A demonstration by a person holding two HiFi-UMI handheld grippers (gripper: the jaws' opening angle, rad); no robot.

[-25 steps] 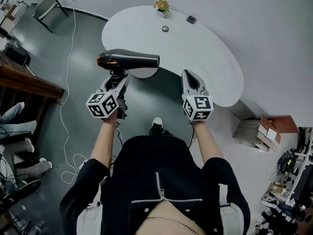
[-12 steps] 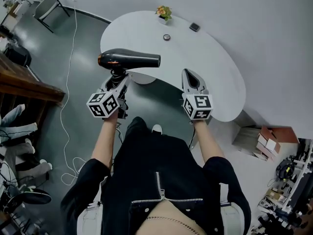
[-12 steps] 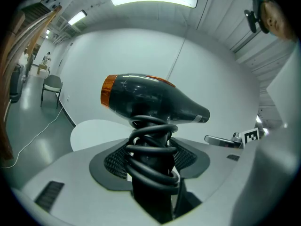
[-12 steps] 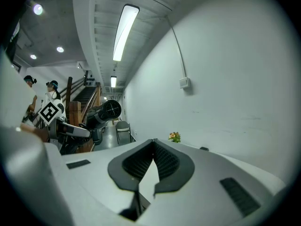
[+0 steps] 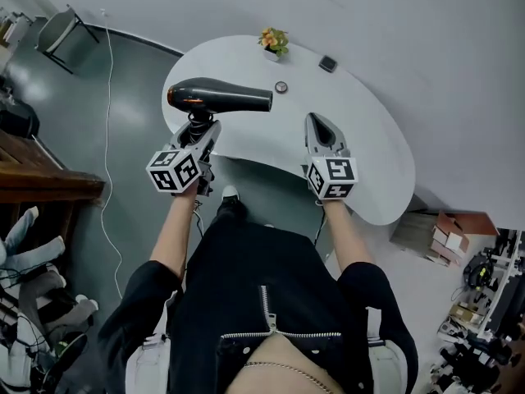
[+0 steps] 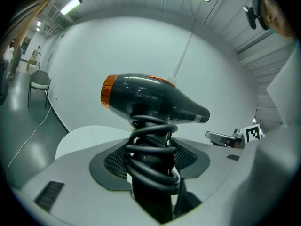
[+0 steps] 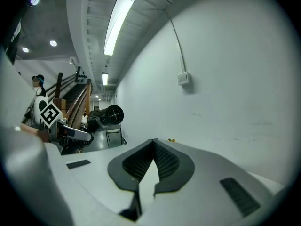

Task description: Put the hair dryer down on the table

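Observation:
A black hair dryer [image 5: 220, 98] with an orange ring at its rear is held upright by its handle, its cord coiled round the handle [image 6: 151, 160]. My left gripper [image 5: 199, 130] is shut on that handle, and the dryer's body [image 6: 150, 99] hangs over the left part of the white table [image 5: 361, 138], nozzle pointing right. My right gripper [image 5: 317, 128] is shut with nothing in it, over the table's near edge. In the right gripper view the dryer [image 7: 106, 116] shows at the left, nozzle end on.
On the table's far side stand a small potted plant [image 5: 271, 41], a small round object [image 5: 281, 87] and a dark flat device [image 5: 328, 63]. A chair [image 5: 57, 25] and a white cable [image 5: 105, 121] are on the floor at left; boxes [image 5: 435, 224] lie at right.
The person has stepped forward: both grippers and the hair dryer now hang over the table rather than short of its edge. The left gripper's hold on the handle is unchanged.

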